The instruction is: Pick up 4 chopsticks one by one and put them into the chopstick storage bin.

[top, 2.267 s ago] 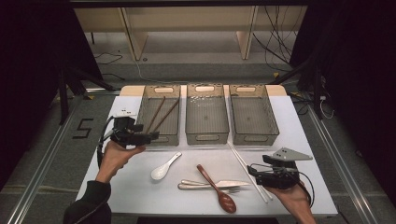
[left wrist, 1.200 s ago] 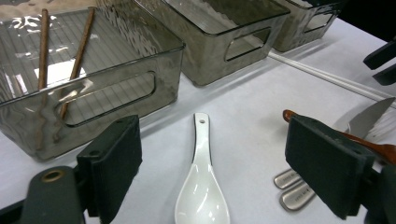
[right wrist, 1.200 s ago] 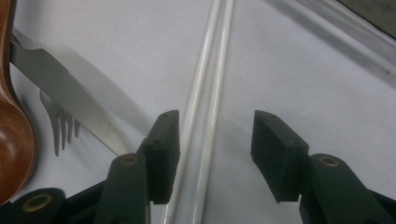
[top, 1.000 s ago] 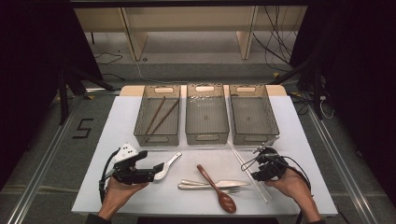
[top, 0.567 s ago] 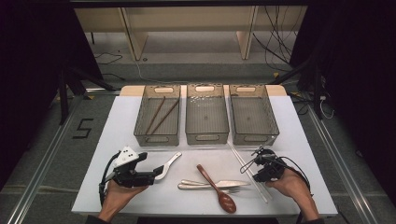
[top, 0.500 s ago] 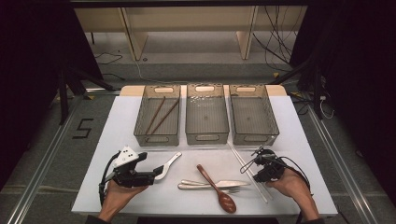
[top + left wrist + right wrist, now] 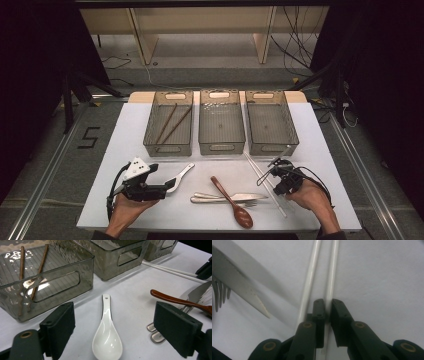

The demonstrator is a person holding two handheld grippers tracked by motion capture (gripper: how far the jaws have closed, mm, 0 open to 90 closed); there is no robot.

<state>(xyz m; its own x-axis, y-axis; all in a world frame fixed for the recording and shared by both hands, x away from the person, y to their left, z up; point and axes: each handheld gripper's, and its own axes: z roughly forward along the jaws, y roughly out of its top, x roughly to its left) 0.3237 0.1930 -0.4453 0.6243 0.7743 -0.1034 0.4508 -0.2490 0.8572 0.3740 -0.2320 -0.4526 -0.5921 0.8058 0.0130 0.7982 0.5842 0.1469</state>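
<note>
Two grippers: the right gripper (image 7: 327,308) has just closed its jaws onto one white chopstick (image 7: 331,277), seemingly pinched, its twin (image 7: 309,282) just beside, near the knife (image 7: 239,287). Wide open, the left gripper (image 7: 113,336) straddles the white spoon (image 7: 107,337) beside that knife

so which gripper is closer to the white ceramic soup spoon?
Left. The left gripper has its open jaws straddling the white ceramic soup spoon. The right gripper is across the table, jaws just closed on one white chopstick.
</note>
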